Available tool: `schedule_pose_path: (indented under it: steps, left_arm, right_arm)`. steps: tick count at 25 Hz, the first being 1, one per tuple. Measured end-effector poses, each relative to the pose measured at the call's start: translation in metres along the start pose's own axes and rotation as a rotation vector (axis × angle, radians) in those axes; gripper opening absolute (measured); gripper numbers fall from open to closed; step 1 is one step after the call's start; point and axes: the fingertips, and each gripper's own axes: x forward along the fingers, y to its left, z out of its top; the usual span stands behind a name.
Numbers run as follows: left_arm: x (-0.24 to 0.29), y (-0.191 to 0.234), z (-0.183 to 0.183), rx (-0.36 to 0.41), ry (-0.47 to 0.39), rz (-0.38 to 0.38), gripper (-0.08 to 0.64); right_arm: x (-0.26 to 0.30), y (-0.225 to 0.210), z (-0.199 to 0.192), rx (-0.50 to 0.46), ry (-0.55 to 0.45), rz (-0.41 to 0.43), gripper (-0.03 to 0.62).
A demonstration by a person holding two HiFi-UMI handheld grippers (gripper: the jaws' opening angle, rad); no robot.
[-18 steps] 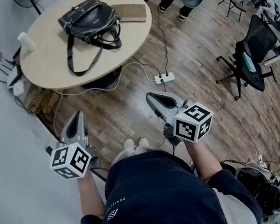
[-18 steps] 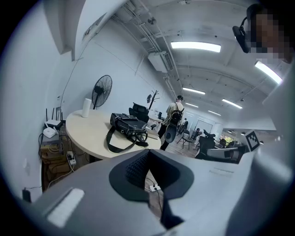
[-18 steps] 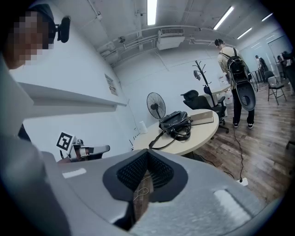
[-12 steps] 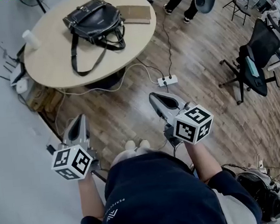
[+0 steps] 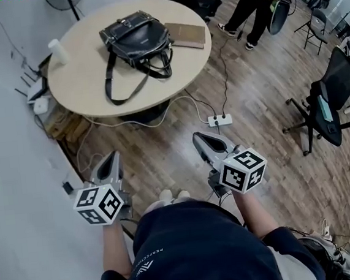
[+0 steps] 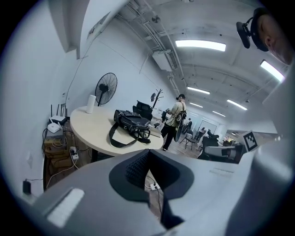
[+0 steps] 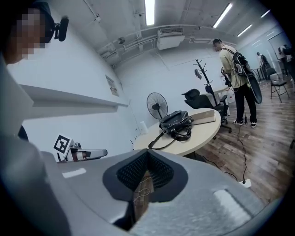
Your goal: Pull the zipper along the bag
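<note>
**Both grippers shut and empty, bag well ahead on the round tabletop**

The black bag (image 5: pixel 137 38) lies on the far half of the round tabletop (image 5: pixel 83 83), with its long strap (image 5: pixel 111 81) looping toward the near edge. A flat brown box (image 5: pixel 187 35) sits just beside the bag, and a white cup (image 5: pixel 59 52) stands near the opposite rim. The left gripper (image 5: pixel 114 156) and the right gripper (image 5: pixel 197 136) are both held over the wooden floor (image 5: pixel 163 143), well apart from the bag. Each has its jaws closed on nothing (the pads meet at the tips in both gripper views). A white power strip (image 5: pixel 220 120) lies on the floor between the right gripper and the tabletop.
</note>
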Motion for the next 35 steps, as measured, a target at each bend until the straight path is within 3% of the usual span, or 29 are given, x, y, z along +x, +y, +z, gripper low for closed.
schedule_pose_path:
  steps: [14, 19, 30, 32, 35]
  left_arm:
    - [0.025, -0.023, -0.008, 0.047, 0.019, 0.009, 0.017]
    - [0.047, -0.021, -0.001, 0.042, 0.023, -0.036, 0.017]
    - [0.115, 0.032, 0.038, 0.085, 0.063, -0.124, 0.017]
    - [0.125, 0.045, 0.044, 0.086, 0.076, -0.134, 0.017]
    - [0.14, 0.061, 0.054, 0.093, 0.092, -0.152, 0.017]
  right_arm:
    - [0.01, -0.017, -0.013, 0.016, 0.023, 0.069, 0.003]
    - [0.026, -0.017, -0.014, 0.011, 0.041, 0.075, 0.003]
    - [0.112, -0.029, 0.013, -0.019, 0.037, 0.01, 0.007]
    - [0.133, -0.031, 0.018, -0.027, 0.041, 0.002, 0.044]
    - [0.165, -0.035, 0.028, -0.021, 0.037, -0.016, 0.044]
